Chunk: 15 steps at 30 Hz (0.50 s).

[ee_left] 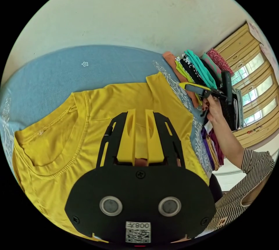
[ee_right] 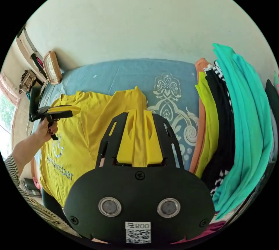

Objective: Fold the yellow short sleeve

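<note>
The yellow short-sleeved cotton T-shirt is lying spread on the bed with the blue patterned sheet, printed side up, and it is covering a large part of the sheet. In the right gripper view the shirt is showing a pale print on the chest. One sleeve, the one towards the stack of folded clothes, seems to be turned inward over the body already, as a long fold line is running there. I judge the folding to be at an early step: the other side, the hem and the final halving are not yet done.

The long axis of the shirt is running along the bed, parallel to the wall. The ribbed collar is pointing to the bed end far from the clothes stack, and the hem is lying at the person's side.

The left gripper is hovering over the chest area, its yellow jaws nearly together with a narrow gap, and nothing is between them. The right gripper is standing over the folded sleeve edge with the same narrow gap; whether it is pinching cloth, I cannot tell.

The stack of folded clothes, in teal, black, lime and orange, is resting at the bed edge just beside the shirt. A person's hand is holding the right gripper near it.
</note>
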Tool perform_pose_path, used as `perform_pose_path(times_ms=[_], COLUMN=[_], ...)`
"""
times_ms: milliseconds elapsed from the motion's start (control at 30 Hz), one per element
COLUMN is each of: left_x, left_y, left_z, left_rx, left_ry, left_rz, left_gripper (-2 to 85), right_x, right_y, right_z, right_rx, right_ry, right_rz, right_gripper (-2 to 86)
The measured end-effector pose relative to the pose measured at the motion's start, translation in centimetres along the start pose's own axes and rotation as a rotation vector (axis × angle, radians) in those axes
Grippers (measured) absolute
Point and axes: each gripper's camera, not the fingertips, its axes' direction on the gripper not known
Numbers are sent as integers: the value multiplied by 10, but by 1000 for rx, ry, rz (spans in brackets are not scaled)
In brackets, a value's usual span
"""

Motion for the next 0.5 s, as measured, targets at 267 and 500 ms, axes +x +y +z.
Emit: perform_pose_path(times_ms=[267, 500], left_x=[-32, -66], left_y=[59, 130], left_z=[-5, -67], left_rx=[38, 153], left_ry=[122, 98], left_rz=[-2, 26], left_gripper=[49, 47], right_x=[-33, -91], right_y=[-54, -36], right_z=[50, -41], right_rx=[-129, 194], right_ry=[14, 214], right_rz=[-23, -114], right_gripper=[31, 21])
